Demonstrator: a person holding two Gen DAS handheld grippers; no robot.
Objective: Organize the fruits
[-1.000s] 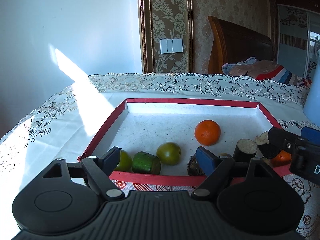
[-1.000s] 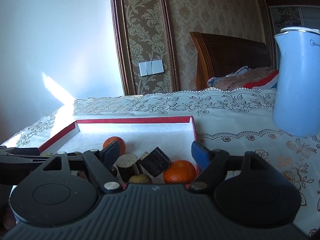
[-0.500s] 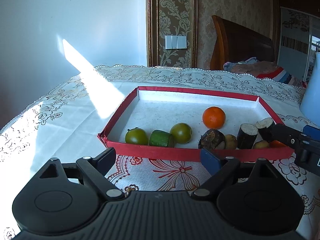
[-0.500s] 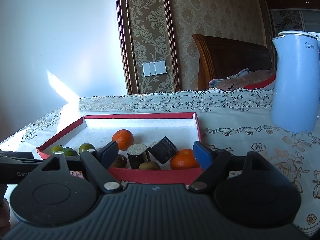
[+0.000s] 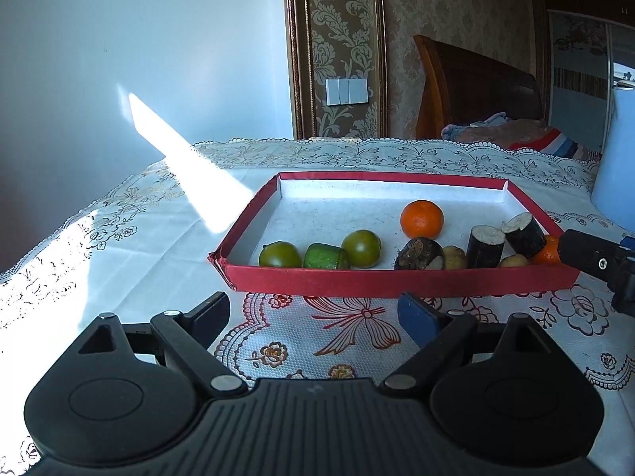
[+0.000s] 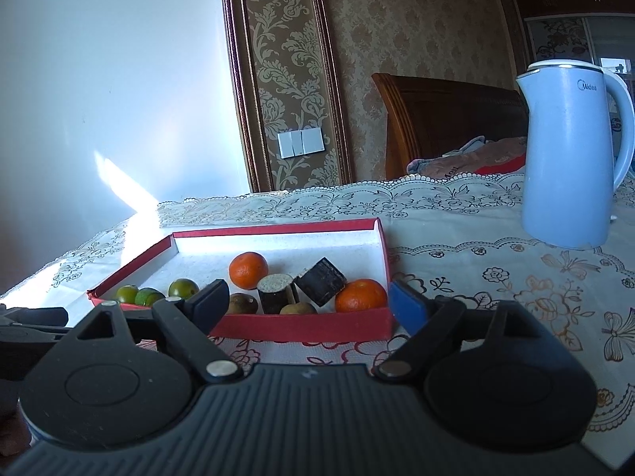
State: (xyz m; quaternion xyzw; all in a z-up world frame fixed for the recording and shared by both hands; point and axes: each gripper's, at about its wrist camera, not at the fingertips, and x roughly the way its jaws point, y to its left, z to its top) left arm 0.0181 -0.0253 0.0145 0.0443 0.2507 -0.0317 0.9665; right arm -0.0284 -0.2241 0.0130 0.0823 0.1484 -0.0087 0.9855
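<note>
Fruits [image 5: 360, 248] fill red tray [image 5: 397, 281] on lace tablecloth [image 5: 119, 246], perhaps bedroom

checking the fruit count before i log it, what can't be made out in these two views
- Near orange: left wrist view, mostly behind the dark pieces and the right hand-held gripper.
- Small brown fruits: right wrist view, lower halves behind the tray wall; kind unclear.
- Kettle: left wrist view, cut off by the right edge.
- Left hand-held gripper: right wrist view, cut off at the left edge.
</note>
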